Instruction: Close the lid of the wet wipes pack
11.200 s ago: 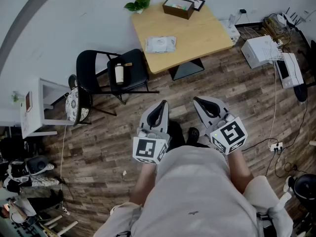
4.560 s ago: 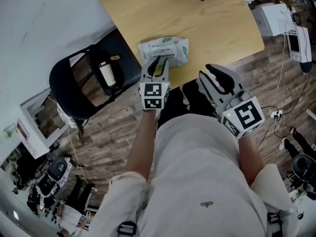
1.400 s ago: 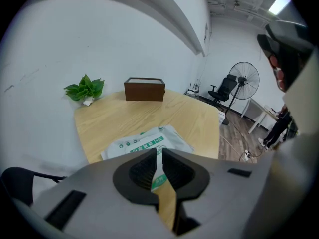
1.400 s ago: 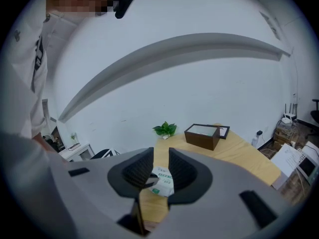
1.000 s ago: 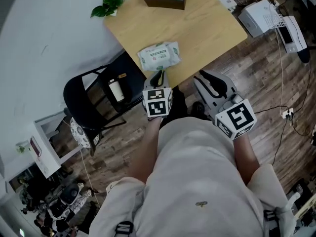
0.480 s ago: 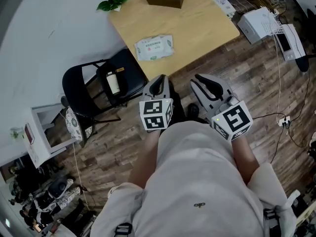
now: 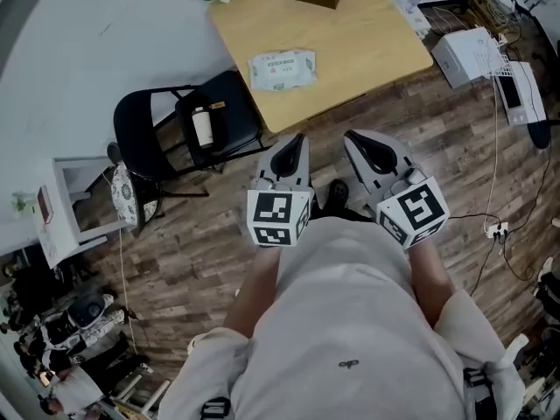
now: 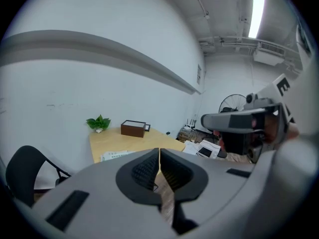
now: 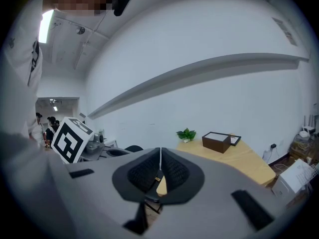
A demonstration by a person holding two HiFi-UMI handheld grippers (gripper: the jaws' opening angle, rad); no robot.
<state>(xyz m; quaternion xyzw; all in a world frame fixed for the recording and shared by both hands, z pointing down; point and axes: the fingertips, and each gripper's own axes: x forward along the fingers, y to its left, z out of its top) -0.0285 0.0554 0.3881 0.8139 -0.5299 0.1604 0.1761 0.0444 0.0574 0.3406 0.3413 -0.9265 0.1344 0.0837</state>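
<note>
**Operator:** What is on hand, largest first?

**Keeper:**
- **Item one:** a square table of pale wood (image 7: 359, 42), ahead of both your grippers.
- **Item two:** a soft white-and-green pack of wet wipes (image 7: 282, 68), lying flat on that table. It is ahead of your left gripper (image 7: 296, 143) and well apart from it. It is ahead and off to the left of your right gripper (image 7: 357, 143).
- **Item three:** the left gripper, with its jaws pressed together and nothing in them.
- **Item four:** the right gripper, with its jaws closing and all but met, nothing between them.
- **Item five:** a lid on the pack's upper face, too small from here to tell whether it is down.

**Operator:** And how do I do the step well?

**Keeper:** Both tools hang at your waist, far from the pack, so I judge the lid is either done or wants checking.
- If you go in, take the left gripper, since it is the nearer one.
- Hold its jaws together and lay the blunt tips flat on the lid's free edge.
- Push straight down, because a slanted push would likely slide so light a pack across the wood.
</note>
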